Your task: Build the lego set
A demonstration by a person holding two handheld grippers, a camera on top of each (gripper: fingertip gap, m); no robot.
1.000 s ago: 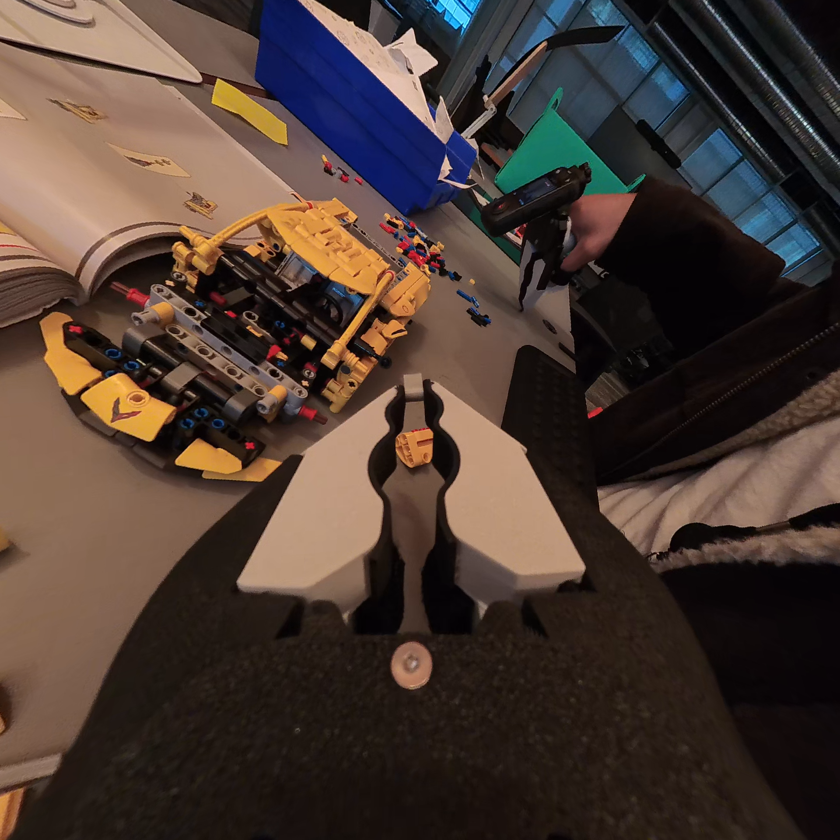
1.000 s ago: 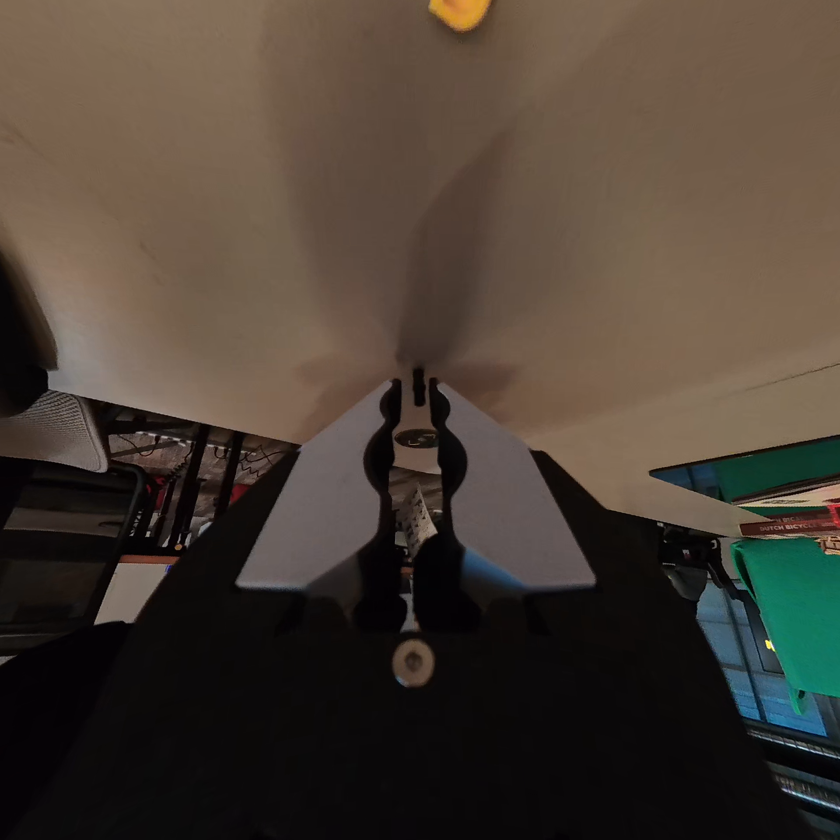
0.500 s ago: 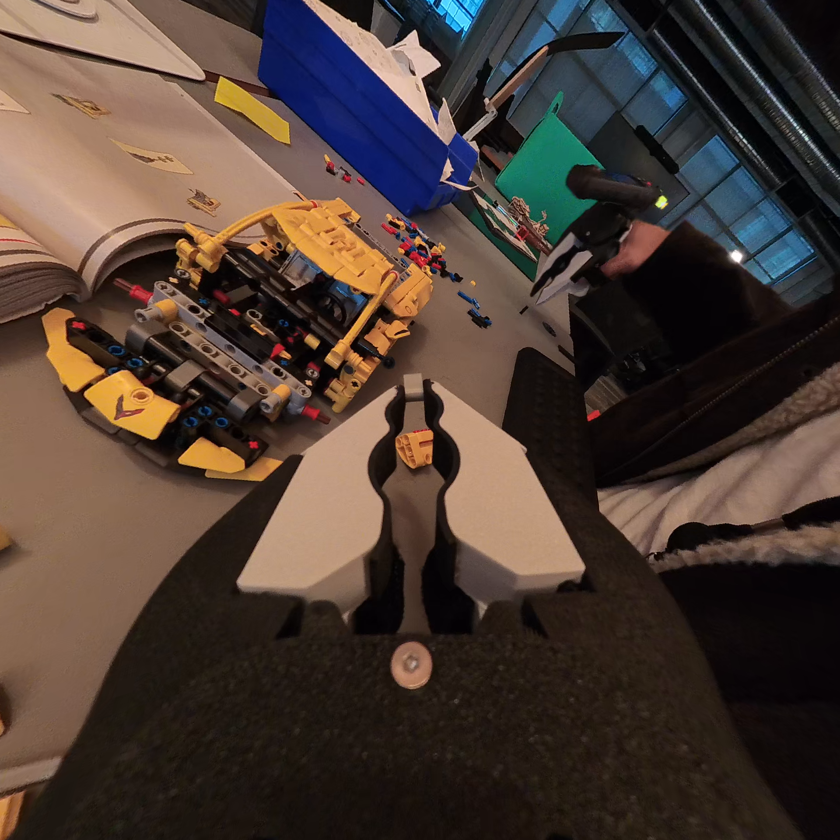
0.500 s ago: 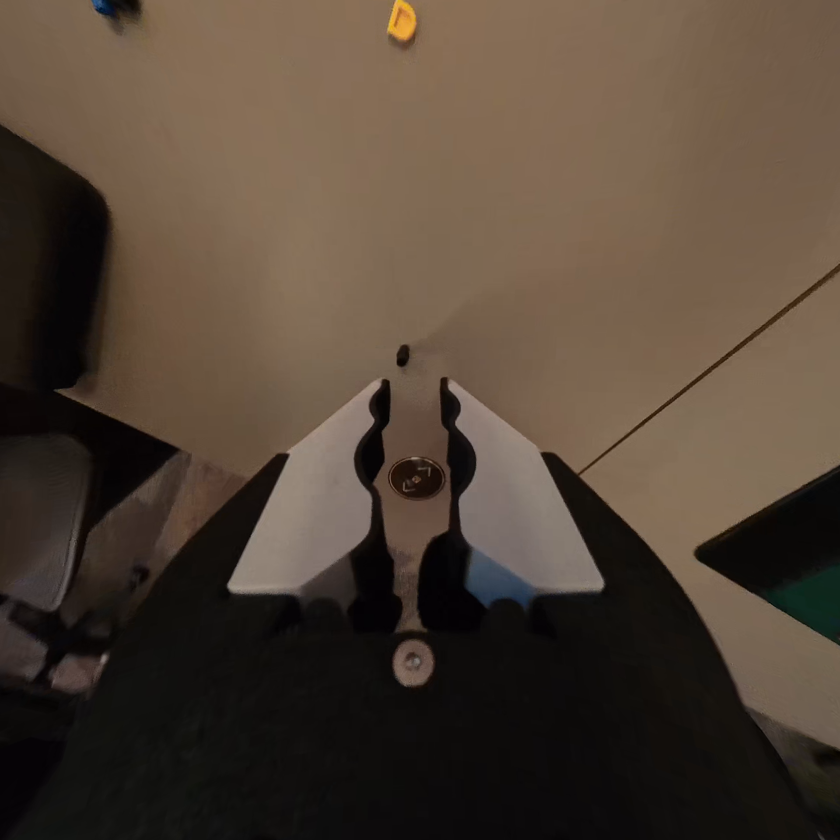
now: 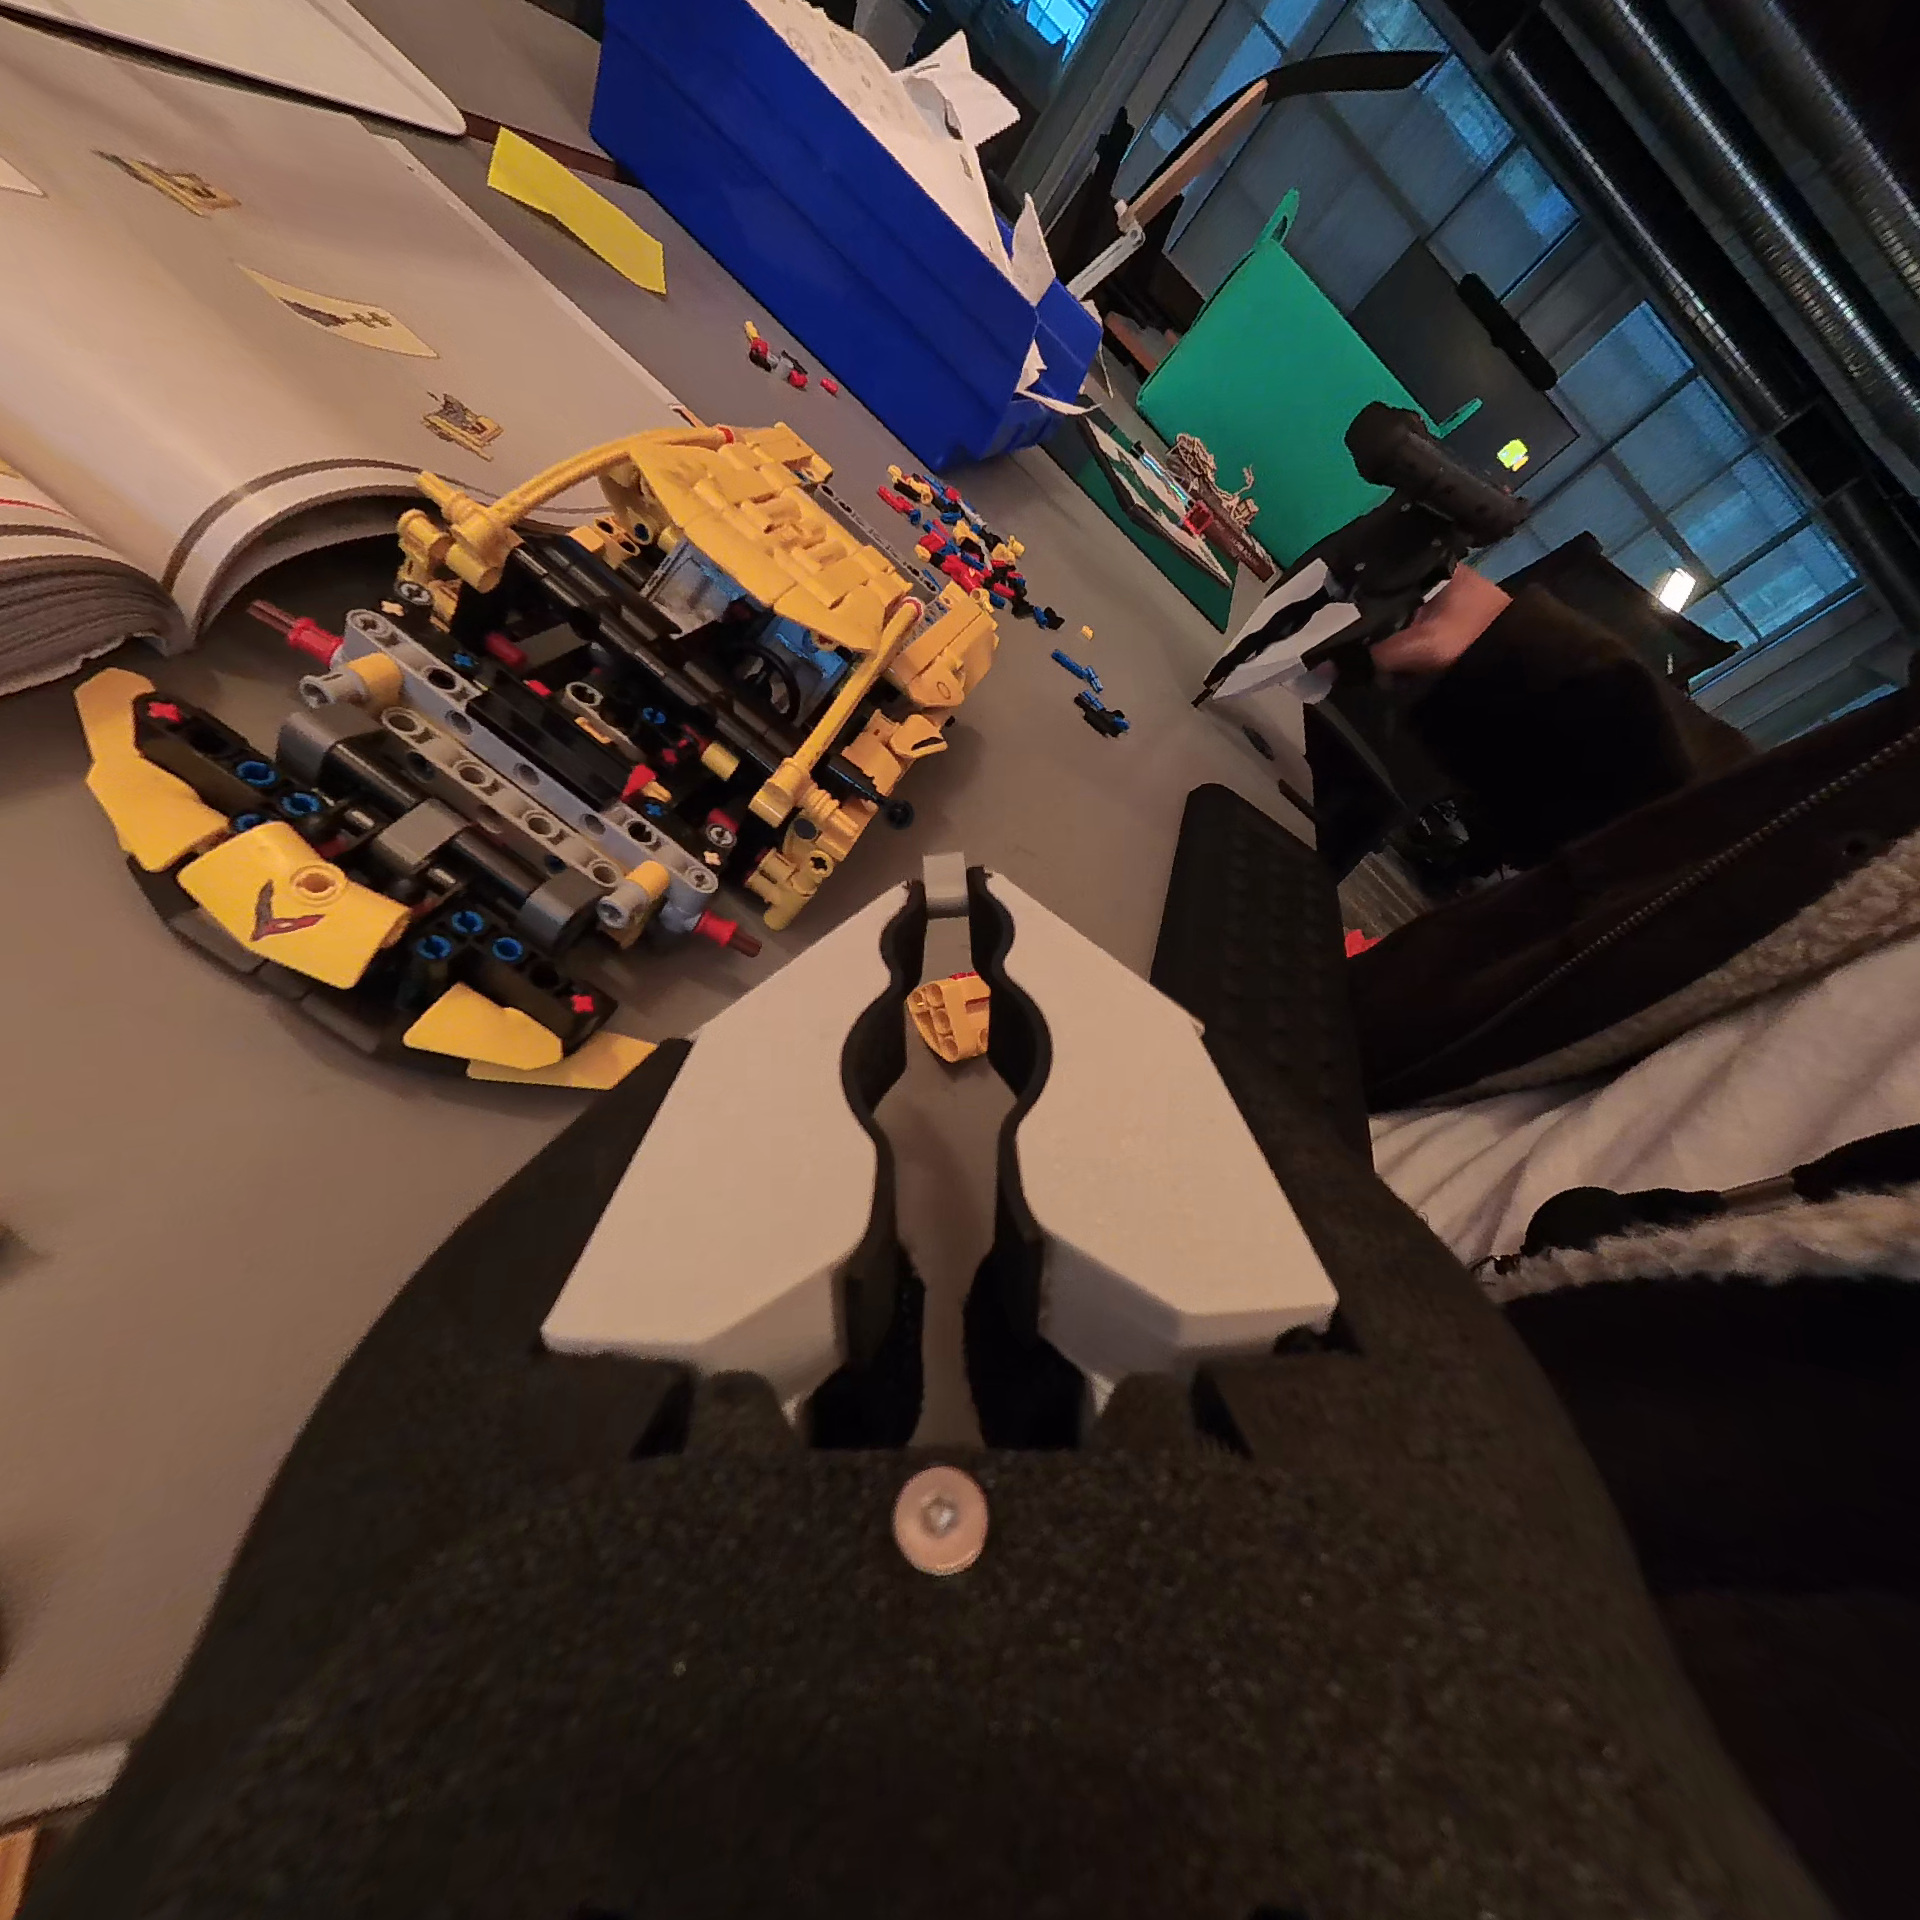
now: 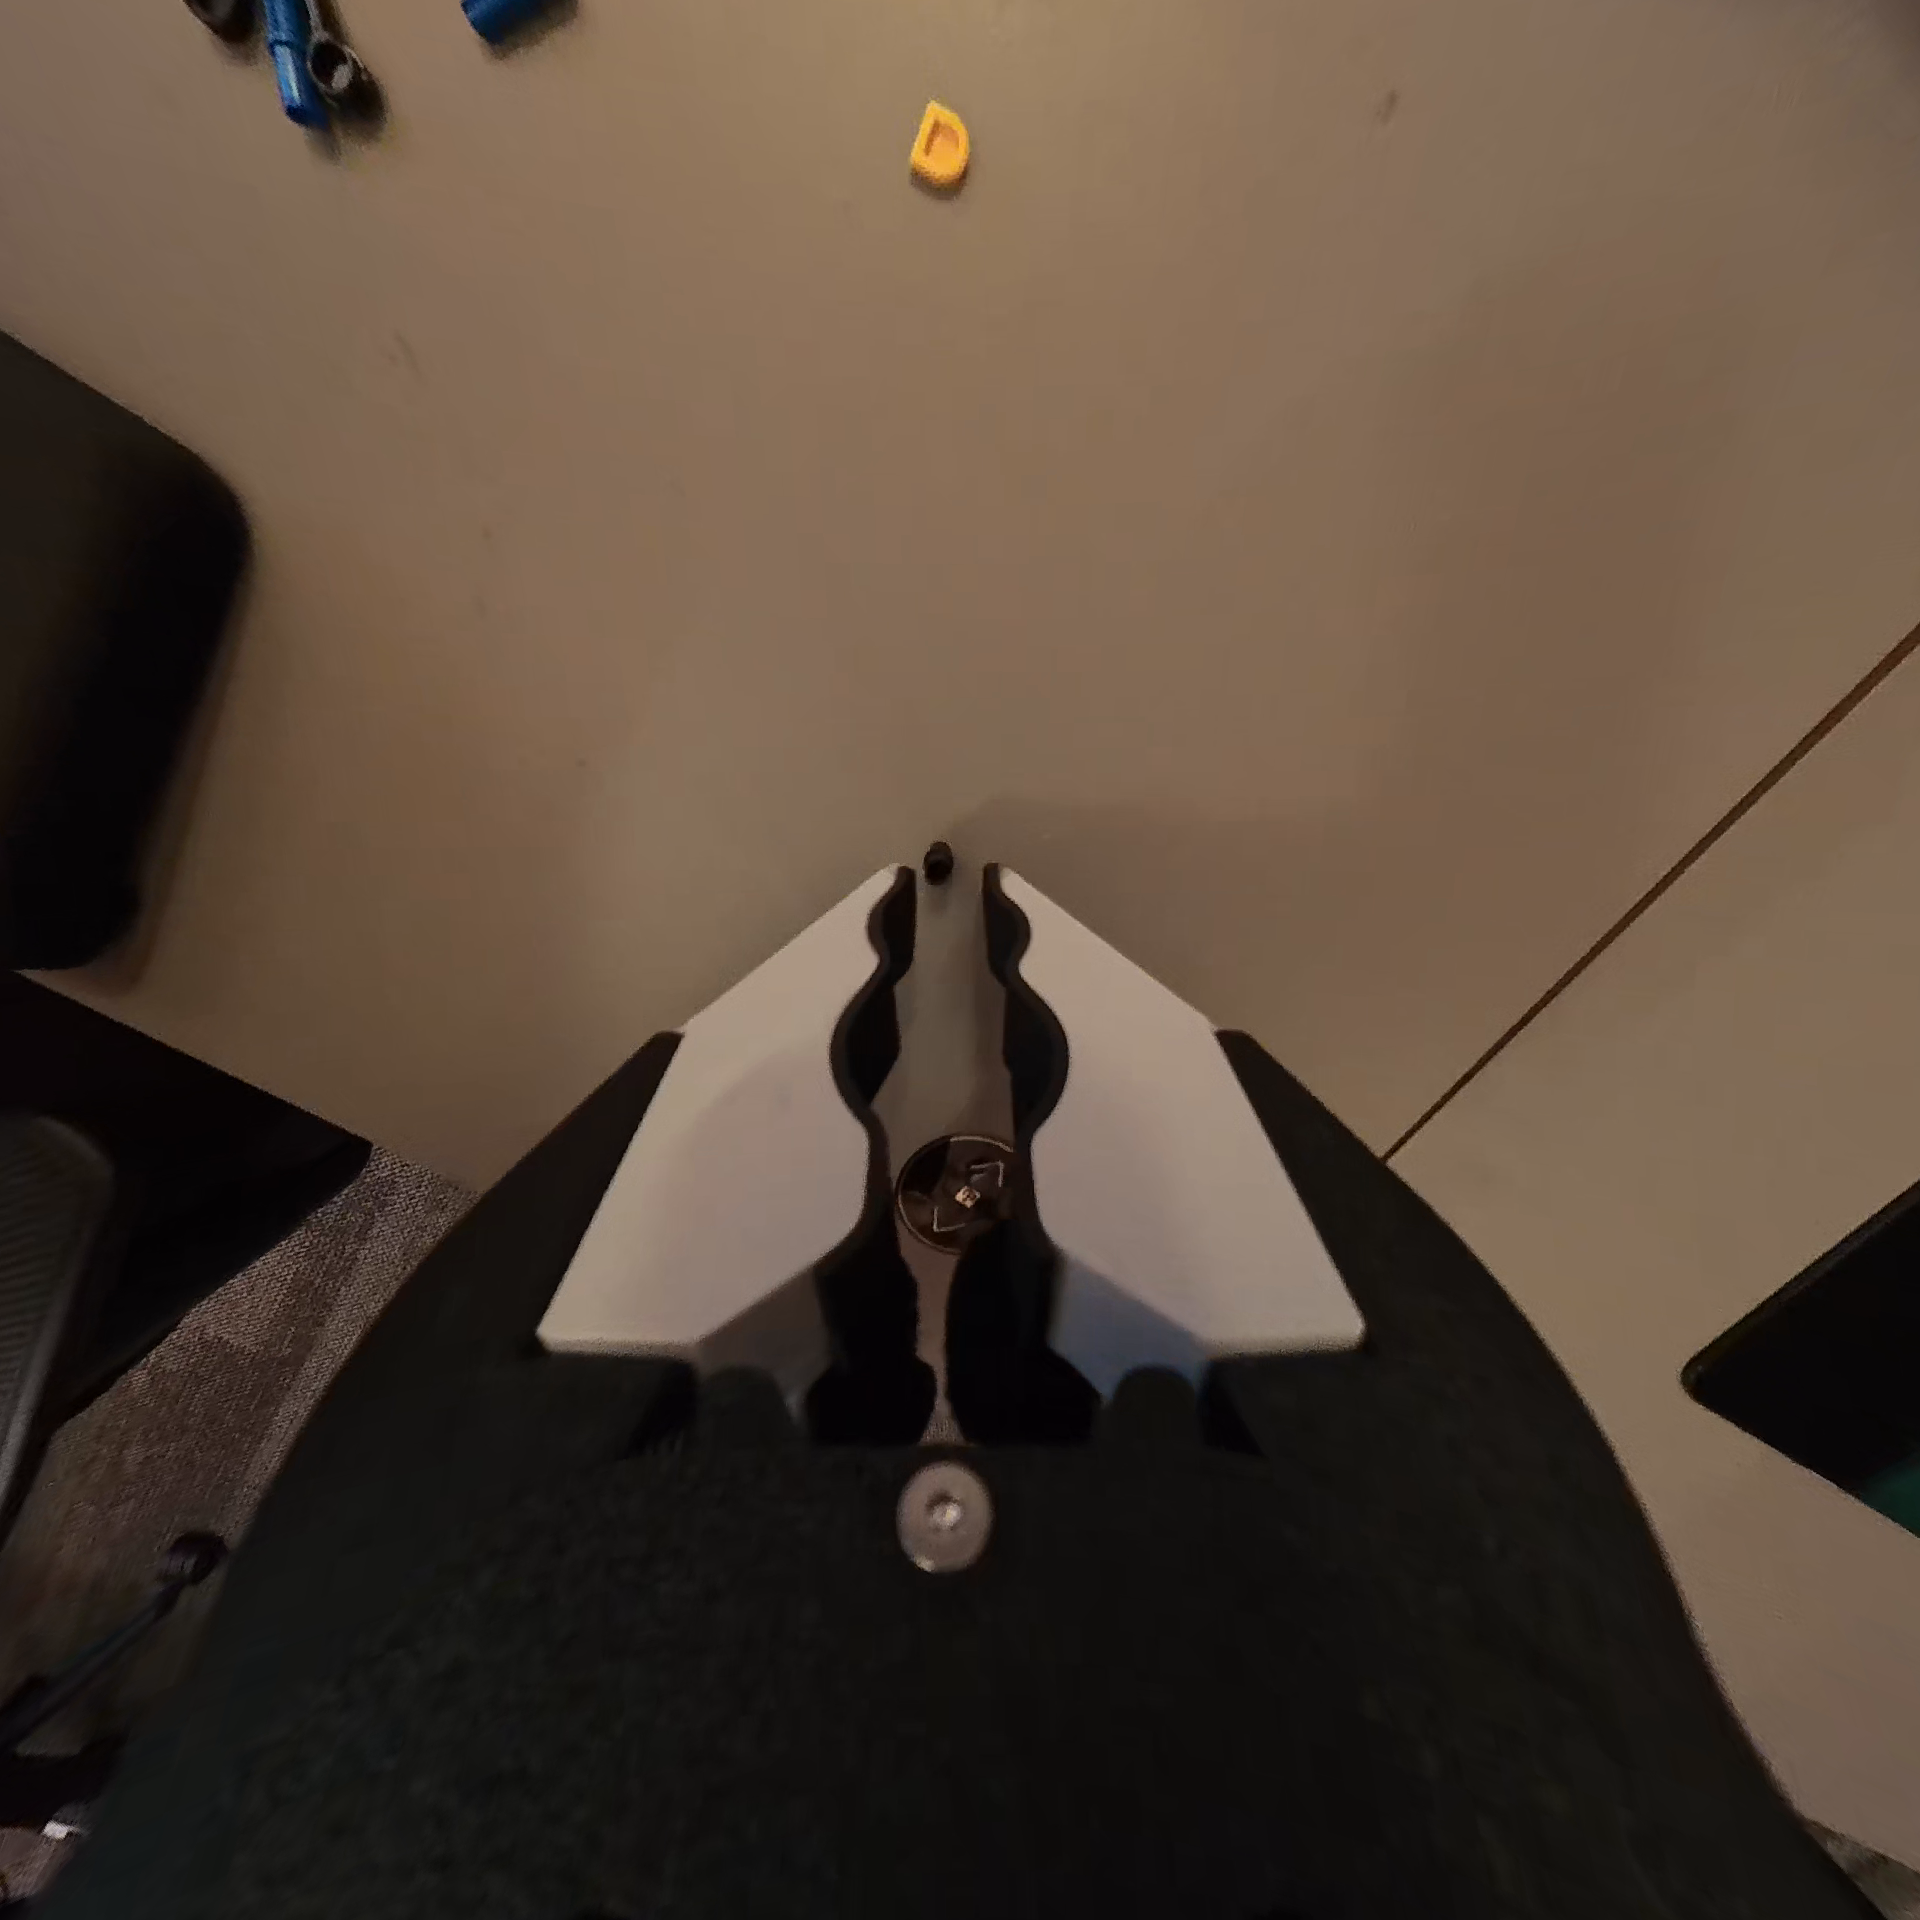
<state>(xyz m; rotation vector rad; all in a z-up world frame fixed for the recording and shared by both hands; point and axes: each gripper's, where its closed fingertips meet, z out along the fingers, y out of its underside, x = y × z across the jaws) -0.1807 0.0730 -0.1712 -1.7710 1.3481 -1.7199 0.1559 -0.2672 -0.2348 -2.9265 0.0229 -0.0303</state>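
Observation:
The half-built yellow and black lego car (image 5: 644,644) sits on the grey table, with its yellow bumper section (image 5: 312,914) at the near left. My left gripper (image 5: 945,896) hovers just in front of the car, shut on a small light grey piece (image 5: 943,868) at its tips. A small yellow piece (image 5: 948,1023) shows in the gap behind the tips; I cannot tell if it is held. My right gripper (image 6: 948,883) is open low over the table, with a tiny black pin (image 6: 938,862) lying just past its tips. It also shows in the left wrist view (image 5: 1278,644).
An open instruction book (image 5: 156,312) lies behind the car and a blue bin (image 5: 831,229) stands farther back. Loose small pieces (image 5: 966,551) lie right of the car. A yellow piece (image 6: 940,145) and blue pins (image 6: 301,62) lie ahead of the right gripper. A black pad (image 5: 1247,935) sits at the table edge. There is about 50 cm between the tips of the two grippers.
My right gripper was shut on the black pin, then opened and let it go onto the table. It has swung down towards the table. My left gripper has stayed put.

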